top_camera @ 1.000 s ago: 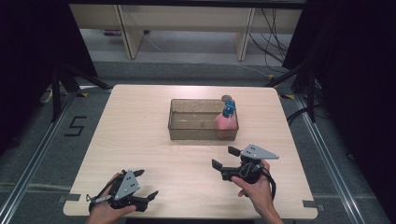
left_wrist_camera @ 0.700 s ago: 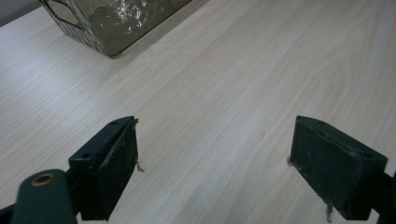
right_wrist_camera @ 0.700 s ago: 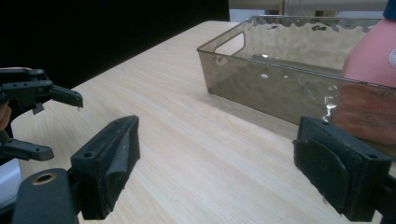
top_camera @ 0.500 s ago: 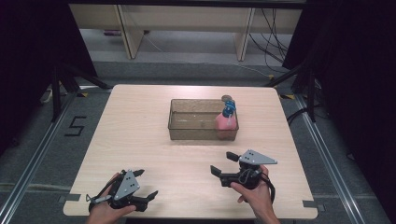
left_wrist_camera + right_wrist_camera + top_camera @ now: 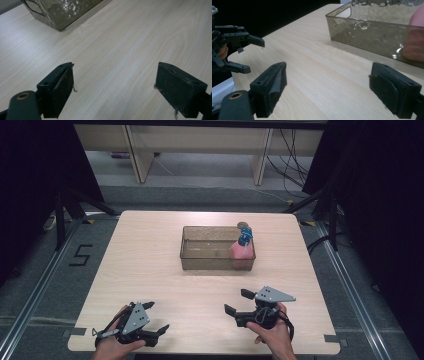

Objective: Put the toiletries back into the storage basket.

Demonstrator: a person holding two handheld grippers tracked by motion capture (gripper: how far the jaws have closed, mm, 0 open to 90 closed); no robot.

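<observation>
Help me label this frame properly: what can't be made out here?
- Pink bottle, high view: its base is hidden behind the tinted bin wall; any label is too small to read.
- Pink bottle, right gripper view: cut off by the right edge, blurred through the wall.
- Bin, left gripper view: cut off by the top edge.

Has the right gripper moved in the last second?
Yes. The right gripper has drawn back toward the person's edge of the table, away from the clear bin, which stayed put. Its jaws stand open.
</observation>
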